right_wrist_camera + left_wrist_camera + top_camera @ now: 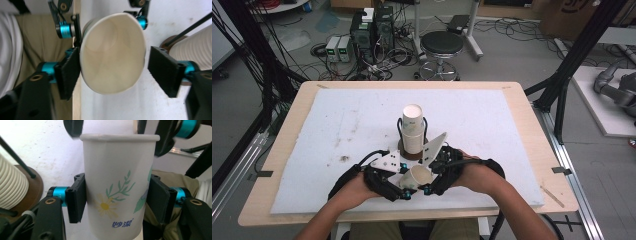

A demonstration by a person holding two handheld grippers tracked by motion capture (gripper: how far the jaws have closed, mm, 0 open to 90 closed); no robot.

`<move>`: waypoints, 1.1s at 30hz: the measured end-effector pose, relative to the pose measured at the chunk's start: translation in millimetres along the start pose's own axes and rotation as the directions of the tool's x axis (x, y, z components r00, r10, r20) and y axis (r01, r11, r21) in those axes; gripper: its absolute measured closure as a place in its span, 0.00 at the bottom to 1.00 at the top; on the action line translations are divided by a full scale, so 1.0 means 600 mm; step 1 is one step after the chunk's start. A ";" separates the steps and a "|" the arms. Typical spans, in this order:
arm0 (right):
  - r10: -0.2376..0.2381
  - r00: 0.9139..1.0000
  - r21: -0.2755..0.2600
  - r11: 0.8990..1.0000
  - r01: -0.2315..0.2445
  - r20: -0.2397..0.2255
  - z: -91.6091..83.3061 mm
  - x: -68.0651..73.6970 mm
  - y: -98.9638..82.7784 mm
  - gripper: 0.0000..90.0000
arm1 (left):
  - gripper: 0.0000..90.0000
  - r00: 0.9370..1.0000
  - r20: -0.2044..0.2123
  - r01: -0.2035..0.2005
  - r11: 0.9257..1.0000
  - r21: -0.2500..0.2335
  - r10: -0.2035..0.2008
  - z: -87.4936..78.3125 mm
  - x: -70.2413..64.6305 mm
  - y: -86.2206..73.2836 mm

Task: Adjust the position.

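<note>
**Thin paper cup held between two grippers**

High view: one loose paper cup [419, 176] sat low centre, above the desk [517, 107], one stack of cups [413, 129] behind it.

Left gripper view: the left gripper [117, 201] jaws clamped its mid-wall; light, crushable, best held gently there.

Right gripper view: the right gripper [113, 72] jaws stood open around the rim.

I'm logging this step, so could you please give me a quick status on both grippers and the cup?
Left gripper shut on paper cup. Right gripper open around its rim. Cup stack on holder just behind, nothing blocking.
</note>
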State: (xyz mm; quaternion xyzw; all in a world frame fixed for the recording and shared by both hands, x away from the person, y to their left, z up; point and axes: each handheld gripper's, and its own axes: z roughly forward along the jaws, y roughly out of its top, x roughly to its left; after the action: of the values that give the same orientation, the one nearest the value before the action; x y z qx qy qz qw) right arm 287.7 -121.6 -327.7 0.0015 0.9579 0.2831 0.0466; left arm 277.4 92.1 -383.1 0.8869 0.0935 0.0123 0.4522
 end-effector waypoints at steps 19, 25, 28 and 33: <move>0.271 0.962 -0.356 0.903 -0.239 0.041 -0.033 -0.007 -0.107 0.25 | 0.38 0.983 -0.117 0.119 0.976 -0.183 -0.142 -0.038 0.020 -0.072; 0.360 0.927 -0.431 0.857 -0.283 0.106 -0.028 -0.002 -0.156 0.25 | 0.38 0.970 -0.175 0.121 0.958 -0.261 -0.170 -0.057 0.024 -0.096; 0.407 0.901 -0.453 0.839 -0.303 0.151 -0.027 0.001 -0.182 0.25 | 0.38 0.962 -0.201 0.121 0.946 -0.302 -0.187 -0.068 0.027 -0.107; 0.476 0.855 -0.494 0.805 -0.330 0.205 -0.027 0.004 -0.219 0.26 | 0.37 0.946 -0.243 0.120 0.927 -0.357 -0.216 -0.083 0.032 -0.122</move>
State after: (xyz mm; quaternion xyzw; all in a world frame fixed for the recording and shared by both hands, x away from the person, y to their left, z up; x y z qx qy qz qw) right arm 286.9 -240.8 -385.9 0.2427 0.8247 0.4920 0.1377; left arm 279.5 177.2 -413.6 0.7744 0.2290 0.1133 0.5788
